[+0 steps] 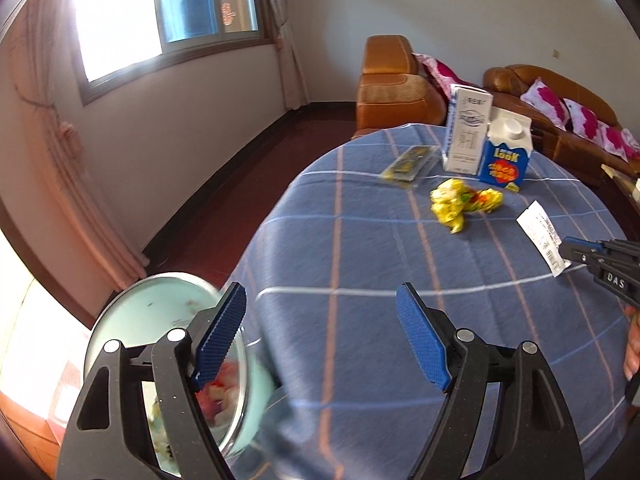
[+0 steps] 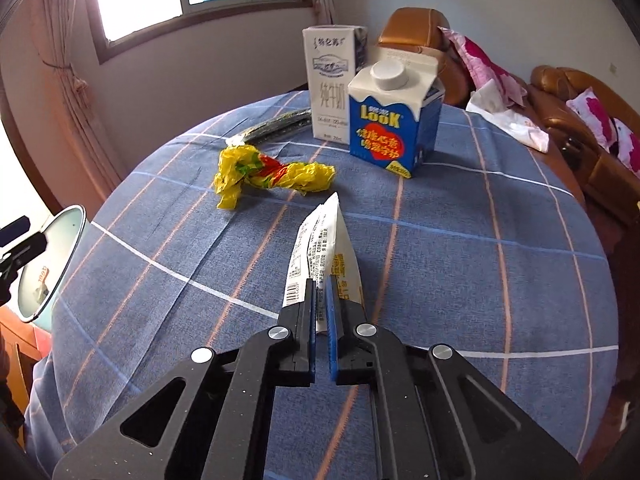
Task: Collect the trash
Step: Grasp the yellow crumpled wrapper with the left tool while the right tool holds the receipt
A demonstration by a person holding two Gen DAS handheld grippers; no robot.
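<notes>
Right gripper (image 2: 321, 294) is closed on a flat white printed wrapper (image 2: 320, 248); both blue pads press the near end of it, and the pointed far end sticks forward over the blue checked tablecloth (image 2: 460, 280). Beyond the wrapper tip lies a crumpled yellow wrapper (image 2: 272, 176) with red and green print, apart from the pads. Further back stand two cartons side by side: a blue carton (image 2: 392, 120) with a white screw cap and, behind it to the left, a tall white carton (image 2: 330, 84). A dark flat packet (image 2: 276, 125) lies left of the white carton. Left gripper (image 1: 320, 344) is wide open with nothing between its pads, and it hangs over the near edge of the table. Just beside its left finger (image 1: 219, 336) is a pale green bin (image 1: 160, 308), standing off the table; inside I can see some red and pale scraps, but they are blurred.
</notes>
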